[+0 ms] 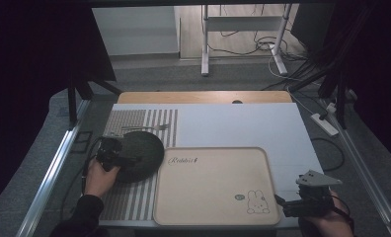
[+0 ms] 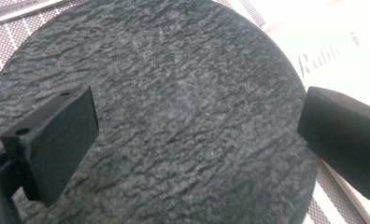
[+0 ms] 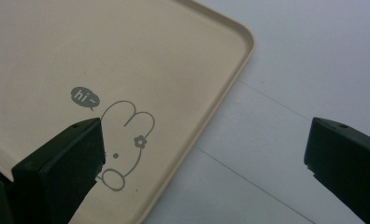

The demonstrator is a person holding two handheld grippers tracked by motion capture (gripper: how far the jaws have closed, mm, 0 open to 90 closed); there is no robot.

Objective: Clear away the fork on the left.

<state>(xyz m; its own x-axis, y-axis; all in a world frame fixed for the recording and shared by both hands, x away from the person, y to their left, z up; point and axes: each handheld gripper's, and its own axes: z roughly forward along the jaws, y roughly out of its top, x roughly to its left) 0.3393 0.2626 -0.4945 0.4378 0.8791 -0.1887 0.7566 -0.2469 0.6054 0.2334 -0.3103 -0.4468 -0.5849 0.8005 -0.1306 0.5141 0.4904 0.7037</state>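
Black tool (image 2: 197,135) jaws straddle the dark textured plate (image 2: 174,93).

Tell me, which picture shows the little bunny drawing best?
The right gripper view: the bunny drawing is big and sharp there, with its flower and "hi~" bubble, though one jaw covers its edge. The high view shows the bunny tiny in the tray's near right corner. The left gripper view looks at the dark plate.
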